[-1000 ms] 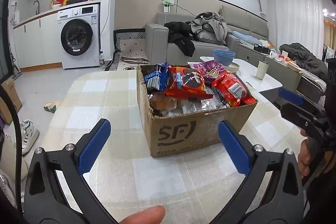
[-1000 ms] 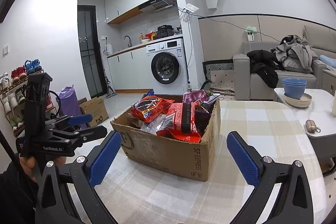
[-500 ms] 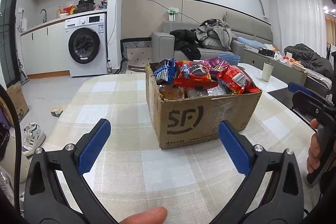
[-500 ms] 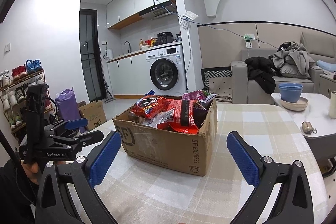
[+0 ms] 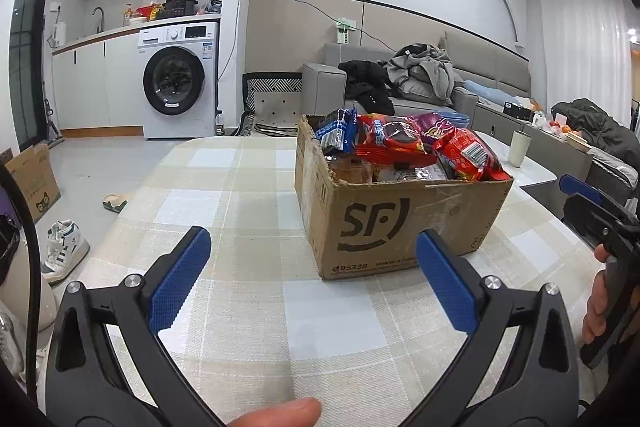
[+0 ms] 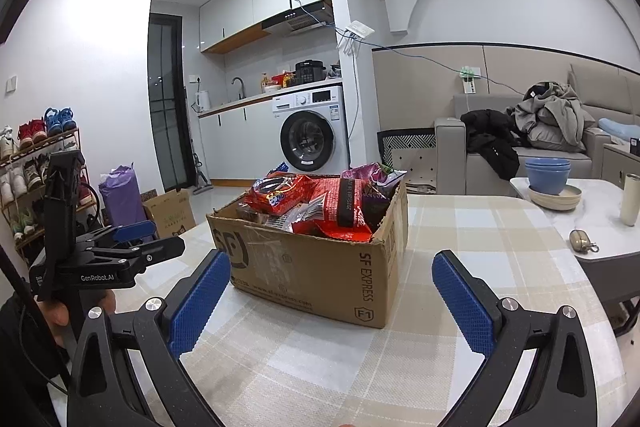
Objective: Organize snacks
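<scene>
A brown cardboard box marked SF stands on the checked tablecloth, heaped with snack packets: red bags, a blue packet and a purple bag. My left gripper hovers open in front of the box, nothing between its blue pads. My right gripper is open too, facing the box's corner from the other side, empty. Each gripper shows at the edge of the other's view, held in a hand.
A white side table to the right carries blue bowls, a cup and a small round object. Beyond lie a sofa with clothes, a washing machine, a shoe rack and floor boxes.
Both grippers have dropped lower and tilted up, so the box now appears more side-on and a bit nearer. Both stay open and empty; the box has not moved.
</scene>
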The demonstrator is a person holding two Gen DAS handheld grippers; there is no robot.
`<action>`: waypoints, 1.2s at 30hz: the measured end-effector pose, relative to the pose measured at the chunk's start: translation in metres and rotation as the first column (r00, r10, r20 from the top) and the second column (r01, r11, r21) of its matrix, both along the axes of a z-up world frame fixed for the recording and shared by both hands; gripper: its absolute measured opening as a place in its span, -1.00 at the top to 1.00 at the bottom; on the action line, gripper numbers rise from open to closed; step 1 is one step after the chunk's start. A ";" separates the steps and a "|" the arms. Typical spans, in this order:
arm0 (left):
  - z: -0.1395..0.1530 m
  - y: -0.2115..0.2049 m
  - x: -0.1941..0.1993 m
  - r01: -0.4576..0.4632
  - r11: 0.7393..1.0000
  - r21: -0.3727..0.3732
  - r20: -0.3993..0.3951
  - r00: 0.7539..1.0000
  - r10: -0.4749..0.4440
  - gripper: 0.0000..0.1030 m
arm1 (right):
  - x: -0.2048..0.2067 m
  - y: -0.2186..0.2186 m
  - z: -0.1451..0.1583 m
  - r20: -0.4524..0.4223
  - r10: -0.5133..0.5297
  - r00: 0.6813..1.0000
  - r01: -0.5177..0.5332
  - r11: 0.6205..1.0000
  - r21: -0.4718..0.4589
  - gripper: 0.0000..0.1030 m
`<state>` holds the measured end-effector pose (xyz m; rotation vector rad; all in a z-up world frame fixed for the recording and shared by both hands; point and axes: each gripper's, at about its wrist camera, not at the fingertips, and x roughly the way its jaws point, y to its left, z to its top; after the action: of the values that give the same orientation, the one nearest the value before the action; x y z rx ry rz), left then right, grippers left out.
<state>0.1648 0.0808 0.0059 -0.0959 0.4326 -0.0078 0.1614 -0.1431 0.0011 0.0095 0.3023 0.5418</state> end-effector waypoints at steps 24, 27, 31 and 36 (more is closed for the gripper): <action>-0.001 -0.001 -0.001 -0.010 1.000 0.002 -0.009 1.000 0.010 -0.98 | -0.001 0.000 -0.002 0.000 -0.014 1.000 0.014 1.000 -0.006 -0.99; -0.001 -0.001 -0.001 -0.010 1.000 0.005 -0.009 1.000 0.010 -0.98 | -0.002 0.000 -0.002 0.000 -0.014 1.000 0.014 1.000 -0.007 -0.99; -0.001 -0.001 -0.001 -0.010 1.000 0.005 -0.010 1.000 0.010 -0.98 | -0.001 0.000 -0.002 -0.002 -0.014 1.000 0.014 1.000 -0.005 -0.99; -0.001 -0.001 -0.001 -0.009 1.000 0.005 -0.009 1.000 0.010 -0.98 | -0.002 0.000 -0.002 0.000 -0.014 1.000 0.014 1.000 -0.007 -0.99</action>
<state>0.1636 0.0796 0.0047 -0.0931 0.4411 0.0031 0.1599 -0.1429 -0.0005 0.0045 0.3039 0.5270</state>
